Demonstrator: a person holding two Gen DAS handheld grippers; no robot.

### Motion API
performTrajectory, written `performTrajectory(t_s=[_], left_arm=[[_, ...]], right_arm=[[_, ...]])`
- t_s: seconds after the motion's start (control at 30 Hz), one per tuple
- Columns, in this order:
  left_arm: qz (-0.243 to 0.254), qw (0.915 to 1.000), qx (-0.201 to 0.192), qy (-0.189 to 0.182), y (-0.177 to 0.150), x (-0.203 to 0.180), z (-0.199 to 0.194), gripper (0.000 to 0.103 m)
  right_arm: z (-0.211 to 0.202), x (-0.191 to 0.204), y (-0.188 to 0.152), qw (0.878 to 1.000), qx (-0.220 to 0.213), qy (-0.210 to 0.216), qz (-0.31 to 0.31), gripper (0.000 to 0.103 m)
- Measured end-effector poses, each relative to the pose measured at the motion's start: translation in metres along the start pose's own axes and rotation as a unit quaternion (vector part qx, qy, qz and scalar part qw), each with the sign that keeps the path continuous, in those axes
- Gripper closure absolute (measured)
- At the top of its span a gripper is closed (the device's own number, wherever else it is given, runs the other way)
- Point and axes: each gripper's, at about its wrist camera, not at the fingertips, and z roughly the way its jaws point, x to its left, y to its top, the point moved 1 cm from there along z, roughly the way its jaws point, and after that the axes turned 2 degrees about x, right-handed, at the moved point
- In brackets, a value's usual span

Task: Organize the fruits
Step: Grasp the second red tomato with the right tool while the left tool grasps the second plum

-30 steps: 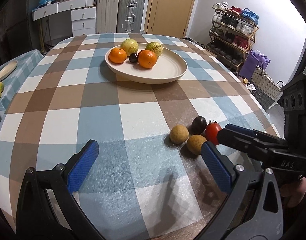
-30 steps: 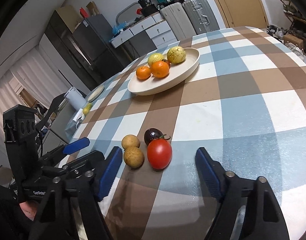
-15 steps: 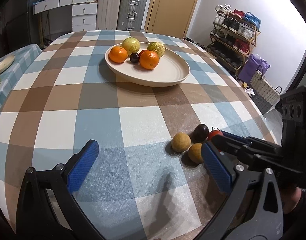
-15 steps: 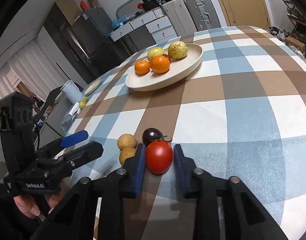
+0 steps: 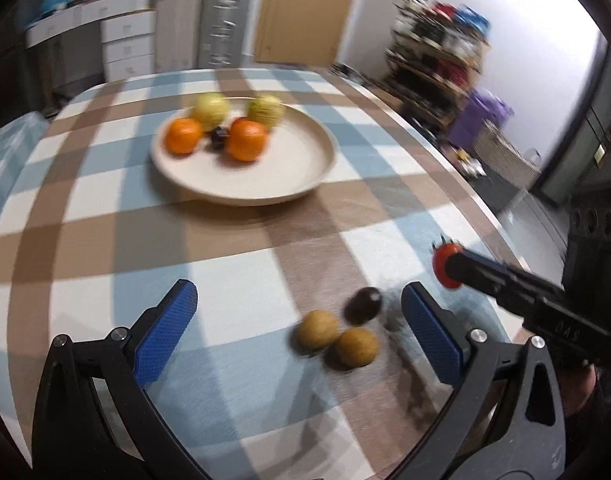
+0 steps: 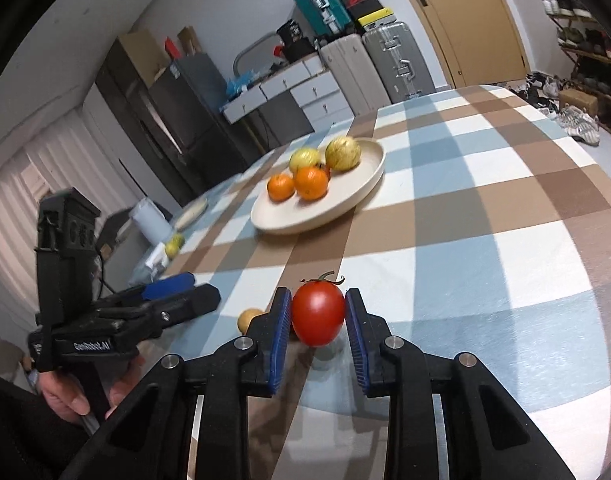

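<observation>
Wood door [image 6: 479,20], suitcases [image 6: 393,62], shoe rack [image 5: 437,60].

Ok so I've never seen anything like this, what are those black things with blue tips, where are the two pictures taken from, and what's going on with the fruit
There is no robot here. A person holds a hand-operated claw in each hand, and each claw carries a wide-angle camera looking forward along its two blue-padded fingers. One picture is from the left claw, the other from the right claw.

The surface is a table with a checked cloth. On it stands a beige plate with two oranges, two yellow-green fruits and a small dark fruit. Nearer the person lie two tan round fruits and a dark fruit.

The right claw is shut on a red tomato, which appears lifted off the cloth. The left claw is open and holds nothing.

The left picture is blurred, so that camera was probably moving.
</observation>
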Motion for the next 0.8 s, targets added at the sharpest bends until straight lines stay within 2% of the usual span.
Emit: performTrajectory(t_s=[0.27, 0.37, 0.43, 0.57, 0.8], left_arm=[[0.089, 0.9947, 0.048, -0.018, 0.009, -0.037, 0.023, 0.001], [0.114, 0.9914, 0.063, -0.017, 0.005, -0.046, 0.032, 0.006], [0.127, 0.9887, 0.075, -0.023, 0.003, -0.051, 0.038, 0.017], [0.147, 0.9843, 0.093, -0.029, 0.0, -0.059, 0.046, 0.031], [0.146, 0.9829, 0.105, -0.038, 0.002, -0.058, 0.051, 0.064]], right_arm=[[-0.023, -0.021, 0.006, 0.999, -0.037, -0.012, 0.01, 0.075], [-0.025, -0.028, 0.006, 0.999, -0.037, -0.015, 0.017, 0.075], [-0.026, -0.031, 0.005, 0.999, -0.037, -0.017, 0.017, 0.075], [-0.028, -0.036, 0.004, 0.999, -0.04, -0.007, 0.021, 0.075], [-0.027, -0.039, 0.003, 0.999, -0.039, 0.011, 0.025, 0.075]])
